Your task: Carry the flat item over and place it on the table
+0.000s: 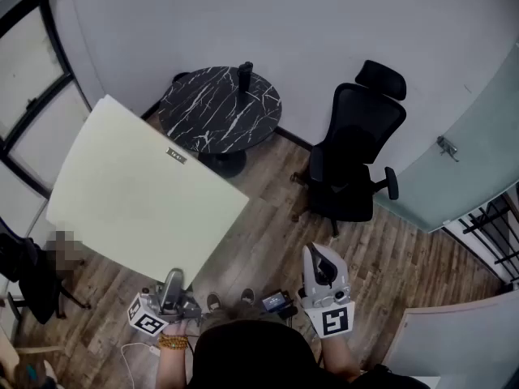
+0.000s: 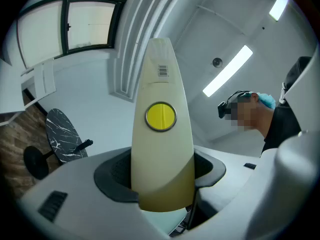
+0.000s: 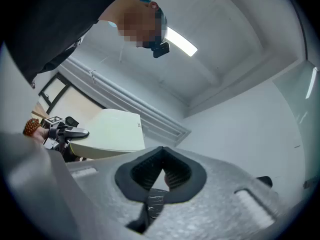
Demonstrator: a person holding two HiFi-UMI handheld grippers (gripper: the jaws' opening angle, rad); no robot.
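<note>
The left hand-held gripper (image 1: 172, 282) pinches one edge of the board (image 1: 146, 189), held aloft short of the table (image 1: 211, 112); the right hand-held gripper (image 1: 318, 258) is shut, empty; a single-edge grip may let the board swing or slip.

Bright, even indoor light; ceiling light strips (image 2: 227, 71) glare up-right of the left gripper (image 2: 162, 179); gripper views bulge, corners vignetted black.

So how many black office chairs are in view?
1: the black high-backed office chair stands right of the round black marble table. A dark shape at the left edge may be another, cut off.
</note>
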